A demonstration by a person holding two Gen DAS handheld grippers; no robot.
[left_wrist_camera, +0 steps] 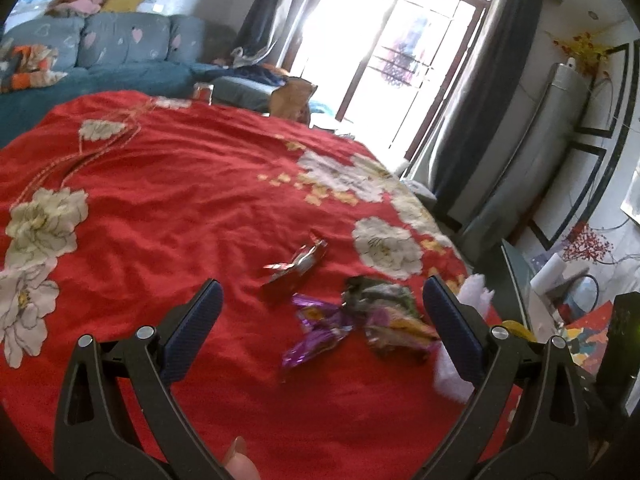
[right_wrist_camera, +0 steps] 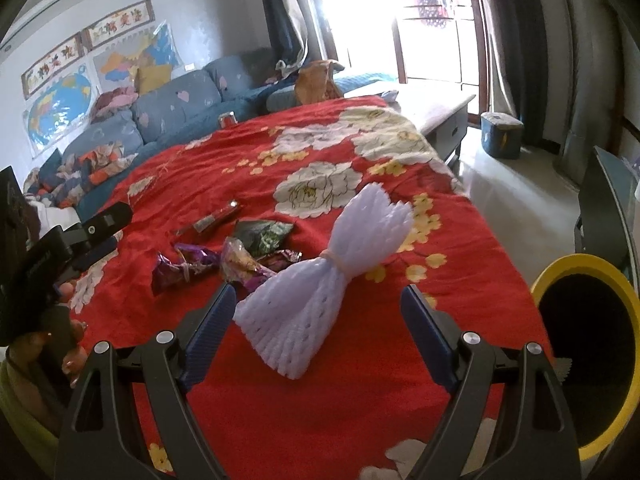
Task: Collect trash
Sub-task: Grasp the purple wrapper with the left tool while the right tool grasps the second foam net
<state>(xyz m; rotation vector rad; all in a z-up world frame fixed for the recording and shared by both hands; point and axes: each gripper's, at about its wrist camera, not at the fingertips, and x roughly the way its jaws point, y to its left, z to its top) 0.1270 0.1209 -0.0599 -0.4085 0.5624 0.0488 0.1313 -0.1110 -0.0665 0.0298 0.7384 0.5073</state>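
Several crumpled wrappers lie on the red flowered cloth [left_wrist_camera: 160, 200]: a purple wrapper [left_wrist_camera: 316, 332], a green one [left_wrist_camera: 376, 296], a yellow-purple one [left_wrist_camera: 400, 328] and a red foil one [left_wrist_camera: 296, 266]. My left gripper [left_wrist_camera: 322, 300] is open above them, empty. A white foam net sleeve [right_wrist_camera: 320, 280], tied in the middle, lies between the open jaws of my right gripper [right_wrist_camera: 316, 300], untouched. The wrappers also show in the right wrist view [right_wrist_camera: 188, 266]. The foam sleeve shows partly behind the right finger in the left wrist view [left_wrist_camera: 474, 296].
A yellow-rimmed black bin [right_wrist_camera: 588, 352] stands off the cloth's right edge. A blue sofa [right_wrist_camera: 168, 116] with clutter lies behind, a brown paper bag [right_wrist_camera: 316, 82] and a can [right_wrist_camera: 227, 119] at the far edge. A wooden table [right_wrist_camera: 436, 108] and a blue stool [right_wrist_camera: 502, 134] stand by the window.
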